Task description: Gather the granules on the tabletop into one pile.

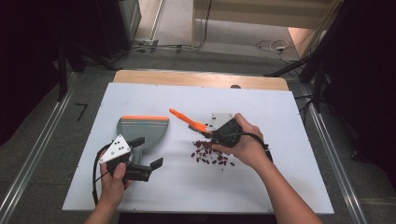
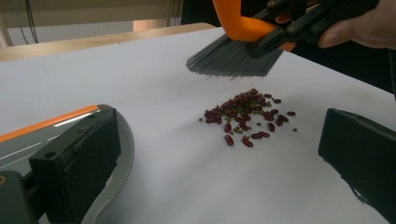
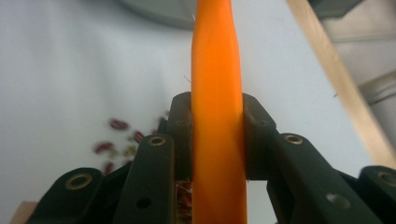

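Observation:
A small brush with an orange handle (image 1: pixel 186 119) and grey bristles (image 2: pixel 232 59) hangs just above a pile of dark red beans (image 1: pixel 212 154) on the white board. My right gripper (image 1: pixel 211 131) is shut on the handle (image 3: pixel 217 116), both pads pressing its sides. The beans (image 2: pixel 244 115) lie scattered under the bristles. A grey dustpan (image 1: pixel 141 128) with an orange rim lies flat to the left of the beans. My left gripper (image 1: pixel 147 153) is open beside the dustpan (image 2: pixel 46 140), nothing between its jaws, which point toward the beans.
The white board (image 1: pixel 280 177) covers most of a wooden table (image 1: pixel 196 77), whose far edge shows beyond it. Cables lie on the floor behind the table. Metal rails (image 1: pixel 332 158) run along both sides.

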`<state>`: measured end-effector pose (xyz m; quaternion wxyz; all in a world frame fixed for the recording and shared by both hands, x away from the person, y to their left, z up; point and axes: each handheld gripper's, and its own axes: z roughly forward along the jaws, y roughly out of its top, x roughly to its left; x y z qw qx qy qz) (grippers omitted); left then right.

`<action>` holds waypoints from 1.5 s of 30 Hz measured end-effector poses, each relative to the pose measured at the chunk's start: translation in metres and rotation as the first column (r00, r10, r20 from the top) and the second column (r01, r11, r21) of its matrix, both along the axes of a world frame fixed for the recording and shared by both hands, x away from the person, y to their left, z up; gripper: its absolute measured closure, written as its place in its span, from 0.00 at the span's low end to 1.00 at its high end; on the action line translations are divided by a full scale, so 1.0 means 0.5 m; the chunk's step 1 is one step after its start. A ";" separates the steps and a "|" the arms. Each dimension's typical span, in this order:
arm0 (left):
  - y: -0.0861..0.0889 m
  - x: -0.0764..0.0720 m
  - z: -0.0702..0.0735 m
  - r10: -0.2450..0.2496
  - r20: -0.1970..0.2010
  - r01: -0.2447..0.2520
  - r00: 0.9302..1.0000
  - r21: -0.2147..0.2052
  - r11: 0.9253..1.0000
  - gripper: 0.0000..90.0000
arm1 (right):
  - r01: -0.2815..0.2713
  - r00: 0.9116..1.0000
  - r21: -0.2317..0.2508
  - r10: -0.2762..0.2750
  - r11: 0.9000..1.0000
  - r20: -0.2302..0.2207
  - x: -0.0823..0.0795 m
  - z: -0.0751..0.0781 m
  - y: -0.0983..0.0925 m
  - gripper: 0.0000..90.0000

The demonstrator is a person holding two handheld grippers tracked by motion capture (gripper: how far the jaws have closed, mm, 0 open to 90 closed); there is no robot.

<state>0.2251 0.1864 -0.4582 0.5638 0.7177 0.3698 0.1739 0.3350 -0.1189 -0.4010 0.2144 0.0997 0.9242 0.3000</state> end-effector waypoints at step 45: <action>0.003 -0.001 0.001 -0.002 0.002 0.002 1.000 -0.001 1.000 0.00 | 0.560 0.695 0.069 -0.422 0.826 -0.582 0.043 -0.125 0.003 0.75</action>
